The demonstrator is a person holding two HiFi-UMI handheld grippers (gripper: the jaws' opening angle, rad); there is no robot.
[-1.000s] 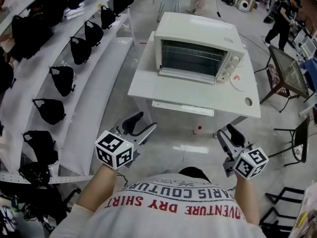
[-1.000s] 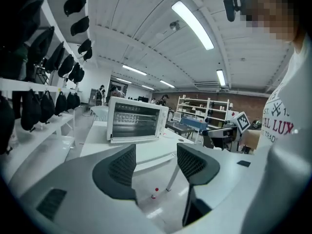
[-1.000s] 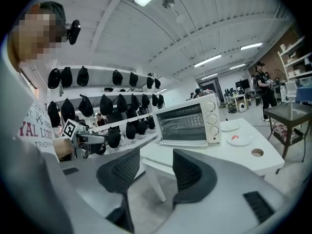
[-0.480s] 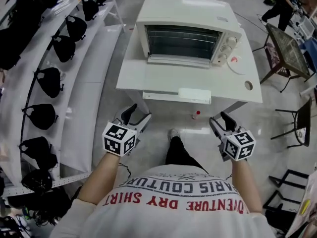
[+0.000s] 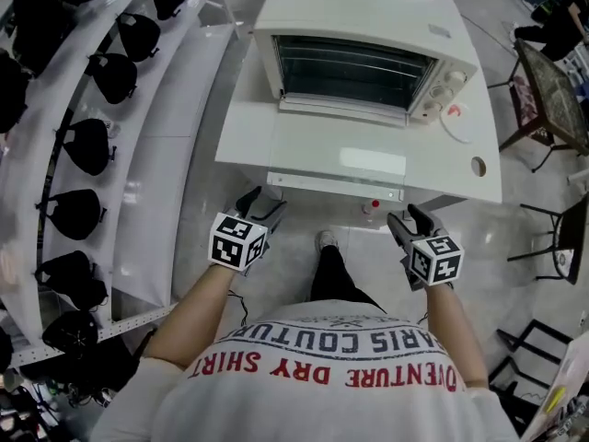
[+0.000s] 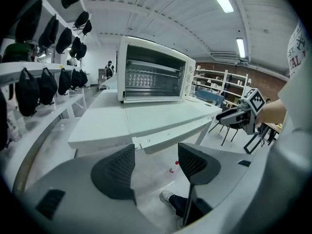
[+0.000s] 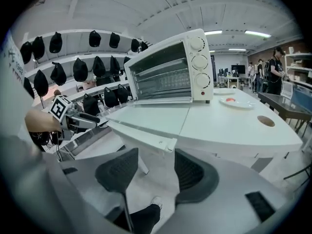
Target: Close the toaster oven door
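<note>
With the left gripper [image 5: 262, 203] and right gripper [image 5: 406, 215] wide open and empty near the lowered toaster oven door [image 5: 336, 150] on the worktop [image 5: 460, 168], an uneven lift may slip off or slam it.

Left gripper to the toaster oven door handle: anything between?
Nothing. Left gripper view: bare gap between the left gripper and the door handle, floor behind.

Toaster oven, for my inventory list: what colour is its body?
The toaster oven is white; the head view shows it best.
</note>
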